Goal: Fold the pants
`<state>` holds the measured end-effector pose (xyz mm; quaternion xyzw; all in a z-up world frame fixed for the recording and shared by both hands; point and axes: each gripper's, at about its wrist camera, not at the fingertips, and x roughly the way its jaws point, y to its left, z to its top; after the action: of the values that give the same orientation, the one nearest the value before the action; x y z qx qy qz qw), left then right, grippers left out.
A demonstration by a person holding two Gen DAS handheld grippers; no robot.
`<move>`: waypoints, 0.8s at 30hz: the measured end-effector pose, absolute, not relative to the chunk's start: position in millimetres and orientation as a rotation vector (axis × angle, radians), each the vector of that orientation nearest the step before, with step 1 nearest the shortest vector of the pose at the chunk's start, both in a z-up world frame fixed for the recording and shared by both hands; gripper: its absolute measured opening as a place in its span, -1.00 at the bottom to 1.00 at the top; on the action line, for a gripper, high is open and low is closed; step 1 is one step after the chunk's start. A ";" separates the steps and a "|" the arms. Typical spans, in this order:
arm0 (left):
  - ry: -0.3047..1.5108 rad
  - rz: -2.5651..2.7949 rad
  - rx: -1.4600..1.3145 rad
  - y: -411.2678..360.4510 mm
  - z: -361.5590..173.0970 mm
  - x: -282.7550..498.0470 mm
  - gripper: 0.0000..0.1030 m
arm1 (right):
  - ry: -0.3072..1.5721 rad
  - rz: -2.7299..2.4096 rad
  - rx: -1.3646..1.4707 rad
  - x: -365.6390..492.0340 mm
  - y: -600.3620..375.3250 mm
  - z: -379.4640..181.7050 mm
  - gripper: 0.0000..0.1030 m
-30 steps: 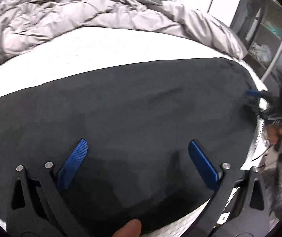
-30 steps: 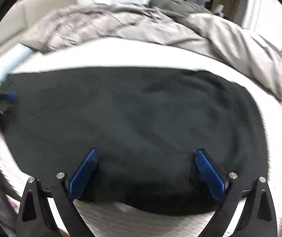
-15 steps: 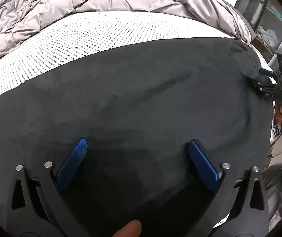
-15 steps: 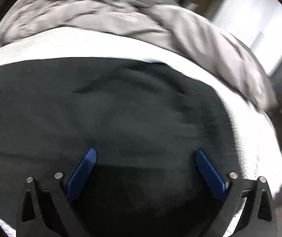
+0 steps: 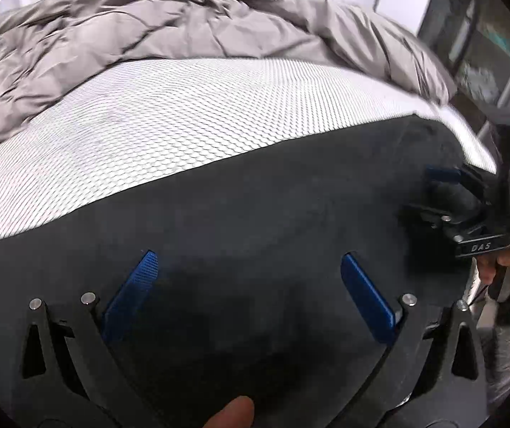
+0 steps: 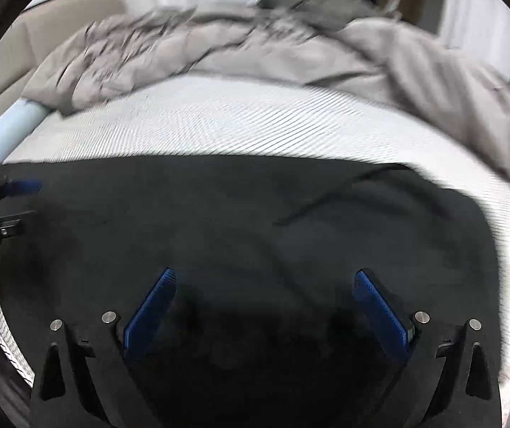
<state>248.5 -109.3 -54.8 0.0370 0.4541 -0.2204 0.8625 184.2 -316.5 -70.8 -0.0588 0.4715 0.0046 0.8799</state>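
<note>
On the bed (image 5: 190, 114), black pants (image 5: 255, 221) spread flat, near edge. Both tools hovering over them, left tool (image 5: 251, 285) and right tool (image 6: 265, 306), jaws wide, gripping nothing. Looks like lining up for 1 fold; probably need to pinch the near hem next.

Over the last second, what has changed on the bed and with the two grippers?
Mostly the views shifted: both cameras swung, and the left wrist view now shows more bare mattress beyond the black pants. Nothing was taken hold of or let go. The left hand-held gripper and right hand-held gripper stay open over the flat pants; the grey duvet is unmoved.
</note>
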 end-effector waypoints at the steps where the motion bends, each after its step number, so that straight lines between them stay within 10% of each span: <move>1: 0.979 -0.451 0.109 -112.7 -61.6 253.2 0.98 | 1.009 0.024 -0.131 192.9 -311.8 -77.5 0.97; 24: 1.056 -0.386 0.114 -82.2 -97.6 310.6 1.00 | 1.069 0.010 -0.209 250.4 -291.7 -99.7 0.96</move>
<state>310.6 -82.2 -97.6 0.0538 0.5002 -0.1827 0.8447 250.4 -291.7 -99.7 -0.0994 0.5087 0.0045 0.8552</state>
